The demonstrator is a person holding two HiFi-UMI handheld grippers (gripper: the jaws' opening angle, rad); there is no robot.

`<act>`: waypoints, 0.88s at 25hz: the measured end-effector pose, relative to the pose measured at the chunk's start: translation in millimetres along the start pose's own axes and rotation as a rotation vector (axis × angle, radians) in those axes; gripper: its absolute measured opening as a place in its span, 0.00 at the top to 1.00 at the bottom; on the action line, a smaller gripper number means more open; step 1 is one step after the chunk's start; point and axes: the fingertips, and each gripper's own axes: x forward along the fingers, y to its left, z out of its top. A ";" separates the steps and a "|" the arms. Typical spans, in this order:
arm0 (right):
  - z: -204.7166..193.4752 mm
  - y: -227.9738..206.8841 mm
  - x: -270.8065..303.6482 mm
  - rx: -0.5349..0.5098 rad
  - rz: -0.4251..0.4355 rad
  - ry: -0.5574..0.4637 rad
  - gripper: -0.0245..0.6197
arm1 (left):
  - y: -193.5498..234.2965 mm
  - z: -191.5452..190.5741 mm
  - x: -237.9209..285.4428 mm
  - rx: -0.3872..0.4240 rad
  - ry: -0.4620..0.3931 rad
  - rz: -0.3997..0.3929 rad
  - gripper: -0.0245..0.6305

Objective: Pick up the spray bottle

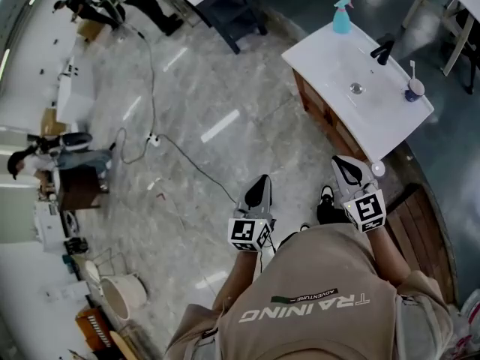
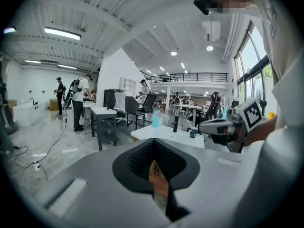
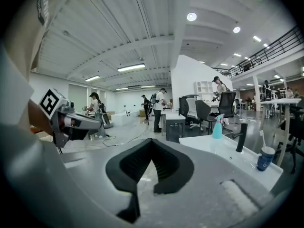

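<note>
A light blue spray bottle (image 1: 342,15) stands upright at the far corner of a white sink counter (image 1: 322,58). It also shows small in the left gripper view (image 2: 155,119) and in the right gripper view (image 3: 217,127). My left gripper (image 1: 259,188) is over the floor, well short of the counter, shut and empty. My right gripper (image 1: 346,169) is shut and empty too, by the counter's near corner and far from the bottle. In the gripper views the left gripper (image 2: 153,141) and the right gripper (image 3: 152,141) have their jaws closed to a point.
On the counter stand a black faucet (image 1: 382,51) and a blue cup (image 1: 413,88) with a toothbrush. A cable and power strip (image 1: 154,139) lie on the stone floor. A dark desk (image 1: 225,6) stands behind, a wooden step (image 1: 420,223) to the right. People stand at far left.
</note>
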 end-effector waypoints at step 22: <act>-5.4 -85.5 101.9 0.059 0.040 0.102 0.96 | 48.5 39.4 135.0 -0.096 0.002 -0.005 0.93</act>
